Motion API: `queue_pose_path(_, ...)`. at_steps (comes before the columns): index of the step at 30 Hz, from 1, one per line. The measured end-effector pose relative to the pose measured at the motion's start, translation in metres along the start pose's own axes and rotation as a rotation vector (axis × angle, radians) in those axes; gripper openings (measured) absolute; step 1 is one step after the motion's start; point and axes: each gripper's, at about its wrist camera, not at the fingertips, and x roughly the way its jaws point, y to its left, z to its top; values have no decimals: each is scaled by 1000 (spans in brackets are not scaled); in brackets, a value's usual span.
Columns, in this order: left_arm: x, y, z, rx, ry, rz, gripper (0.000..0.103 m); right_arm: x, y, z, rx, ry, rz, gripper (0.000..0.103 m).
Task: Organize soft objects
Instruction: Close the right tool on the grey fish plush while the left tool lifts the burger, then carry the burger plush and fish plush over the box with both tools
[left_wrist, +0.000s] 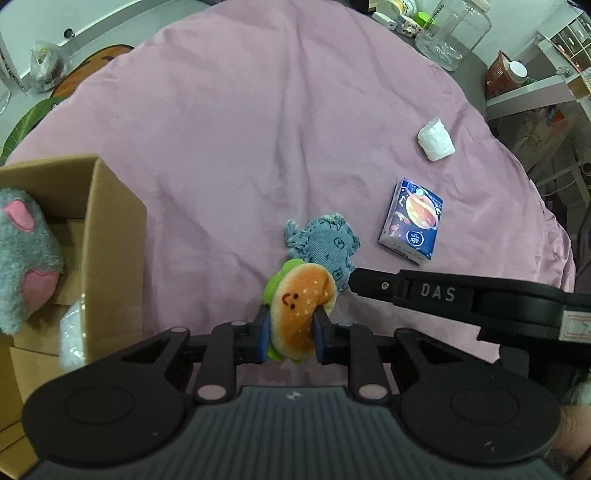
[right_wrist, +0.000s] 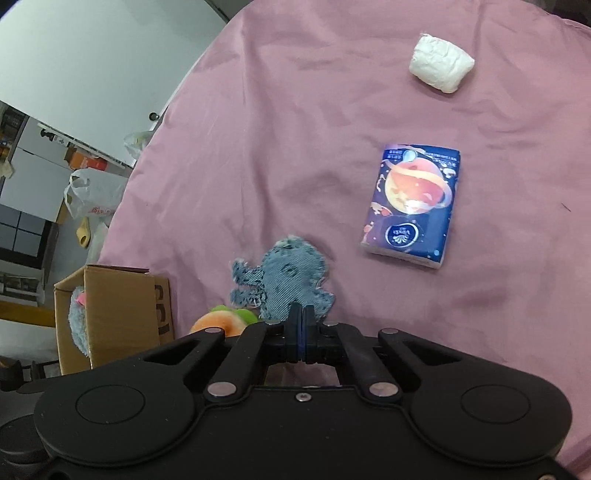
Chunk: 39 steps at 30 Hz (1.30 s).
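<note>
My left gripper (left_wrist: 290, 326) is shut on a plush burger toy (left_wrist: 301, 308) with a smiling face and green lettuce edge, held just above the pink cloth. The burger also shows in the right wrist view (right_wrist: 221, 322). A denim fabric toy (left_wrist: 325, 243) lies right behind it. My right gripper (right_wrist: 303, 325) is shut on the near edge of that denim toy (right_wrist: 284, 277); its arm (left_wrist: 443, 295) reaches in from the right in the left wrist view. A cardboard box (left_wrist: 110, 240) at the left holds a grey and pink plush (left_wrist: 22, 258).
A blue tissue pack (left_wrist: 412, 221) (right_wrist: 410, 203) and a white wrapped soft bundle (left_wrist: 436, 140) (right_wrist: 439, 66) lie on the pink cloth (left_wrist: 258, 110) to the right. A clear jar (left_wrist: 454, 33) stands at the far edge. The box also shows at the left in the right wrist view (right_wrist: 122, 314).
</note>
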Motion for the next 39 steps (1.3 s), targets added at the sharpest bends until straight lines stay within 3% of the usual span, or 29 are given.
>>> queue_pose_path(1, -3, 0, -1, 2, -6, -1, 22, 0, -2, 0, 19, 2, 7, 13)
queue_pose_path(2, -5, -1, -1, 3, -12, -1, 22, 1, -2, 1, 25, 0, 15, 29)
queue_pose_path(4, -12, 0, -2, 4, -24, 0, 22, 4, 3, 4, 17, -23, 5, 49)
queue_pose_path(5, -17, 1, -4, 4, -31, 1, 22, 7, 5, 5, 15, -24, -1, 51)
queue_pose_path(9, -36, 7, -4, -14, -54, 18, 22, 25, 11, 6, 23, 0, -12, 50)
queue_pose_path(11, -46, 11, -4, -20, -71, 26, 22, 29, 13, 5, 27, 6, -18, 26)
queue_pose_path(14, -56, 15, -4, -12, -83, 36, 22, 24, 16, 4, 23, 4, -21, 21)
queue_pose_path(24, -84, 26, -10, -23, -133, 20, 22, -30, 31, -8, 1, -68, -42, 20)
queue_pose_path(39, -151, 58, -29, -18, -257, 32, 22, -95, 90, -52, -90, -170, -62, 21)
